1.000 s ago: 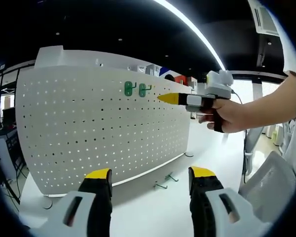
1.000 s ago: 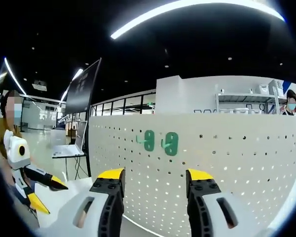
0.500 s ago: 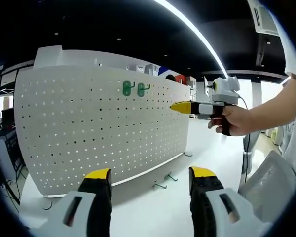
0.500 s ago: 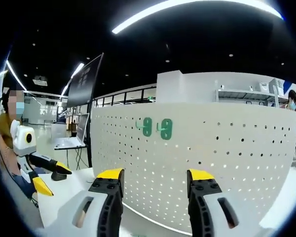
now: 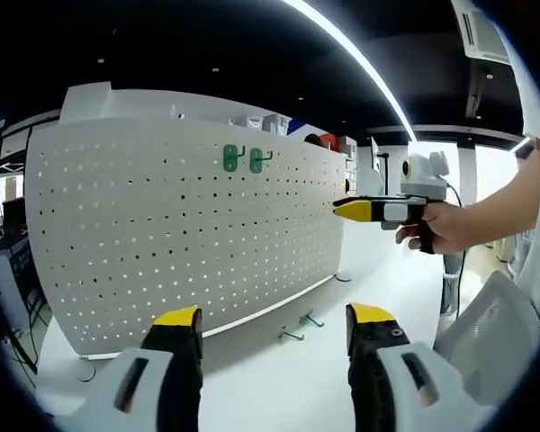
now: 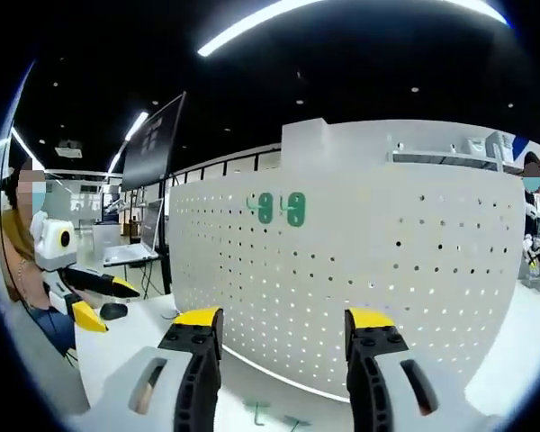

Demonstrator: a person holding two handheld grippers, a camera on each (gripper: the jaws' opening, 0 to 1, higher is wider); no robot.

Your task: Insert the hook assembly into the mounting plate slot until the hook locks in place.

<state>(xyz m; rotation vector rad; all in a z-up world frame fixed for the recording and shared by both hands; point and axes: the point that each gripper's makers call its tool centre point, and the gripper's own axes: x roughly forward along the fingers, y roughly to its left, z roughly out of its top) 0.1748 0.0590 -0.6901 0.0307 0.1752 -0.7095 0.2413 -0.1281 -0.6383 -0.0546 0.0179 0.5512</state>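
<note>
Two green hooks [image 5: 299, 328] are lying loose on the white table [image 5: 279, 387] at the pegboard [image 5: 162, 243] foot, two more [image 6: 279, 209] hanging up high; both the left gripper [image 5: 274, 326] and right gripper [image 6: 283, 326] are hovering spread and empty, so the pickup step is pending; next, one needs lowering onto a loose hook.

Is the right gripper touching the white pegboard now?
Apart. In the left gripper view, the right gripper is held in the air to the side of the pegboard, with open background visible between its yellow tips and the board.
</note>
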